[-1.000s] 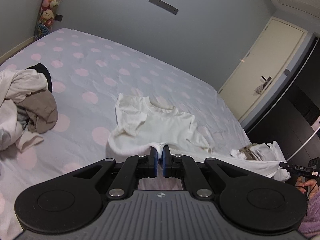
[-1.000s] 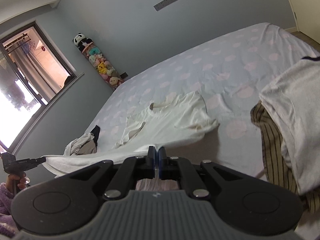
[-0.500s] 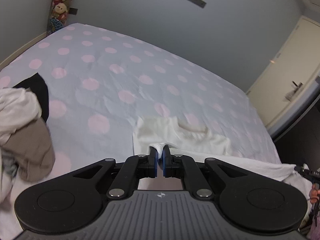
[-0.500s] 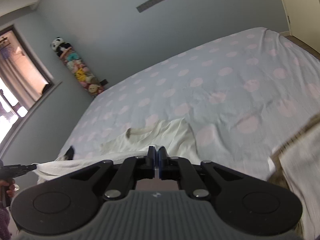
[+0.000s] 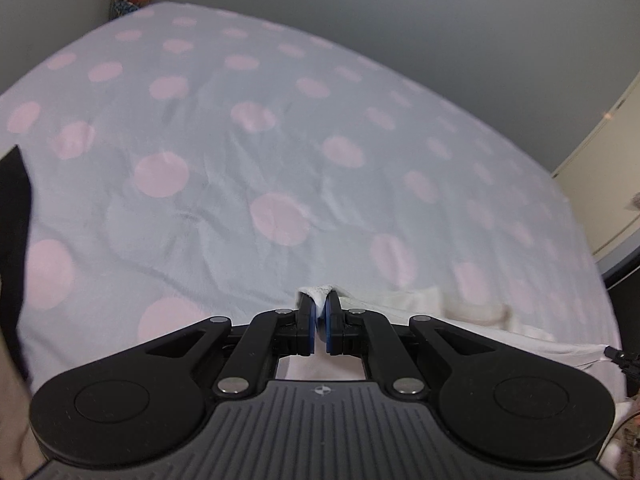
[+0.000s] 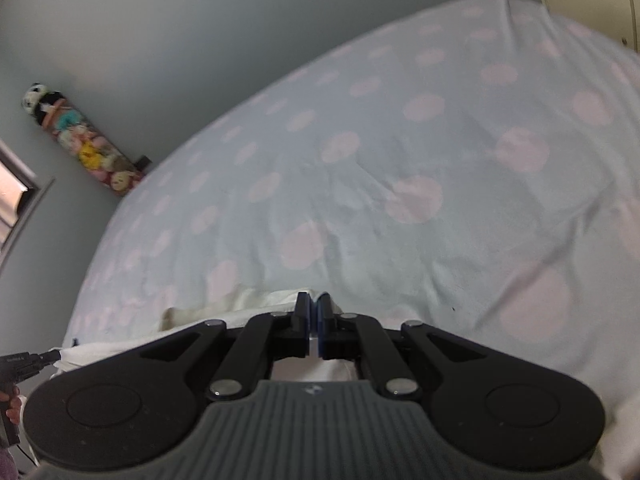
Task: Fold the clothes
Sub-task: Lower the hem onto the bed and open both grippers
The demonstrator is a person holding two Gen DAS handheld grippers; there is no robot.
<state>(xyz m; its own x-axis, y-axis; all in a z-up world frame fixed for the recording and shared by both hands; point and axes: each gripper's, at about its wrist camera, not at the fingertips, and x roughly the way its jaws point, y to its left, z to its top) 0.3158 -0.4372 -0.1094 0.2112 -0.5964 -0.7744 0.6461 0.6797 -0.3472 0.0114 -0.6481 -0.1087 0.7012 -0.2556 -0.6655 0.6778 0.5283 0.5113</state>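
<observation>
A white T-shirt [image 5: 460, 312] is held by its hem between both grippers, low over the bed. My left gripper [image 5: 319, 304] is shut on a bunched corner of it. My right gripper [image 6: 314, 306] is shut on the other corner; the white T-shirt [image 6: 224, 308] stretches to the left of it. Most of the shirt is hidden under the gripper bodies. The other gripper's tip shows at the right edge of the left wrist view [image 5: 624, 360] and at the left edge of the right wrist view [image 6: 24, 360].
The bed [image 5: 280, 140] has a pale blue sheet with pink dots, wrinkled in the middle. A black garment [image 5: 14, 216] lies at the left edge. Stuffed toys [image 6: 80, 144] hang on the wall. A door [image 5: 608, 184] is at the right.
Both grippers moved forward over the bed carrying the hem toward the collar. The shirt has passed almost wholly under the grippers, and the clothes piles left the views.
</observation>
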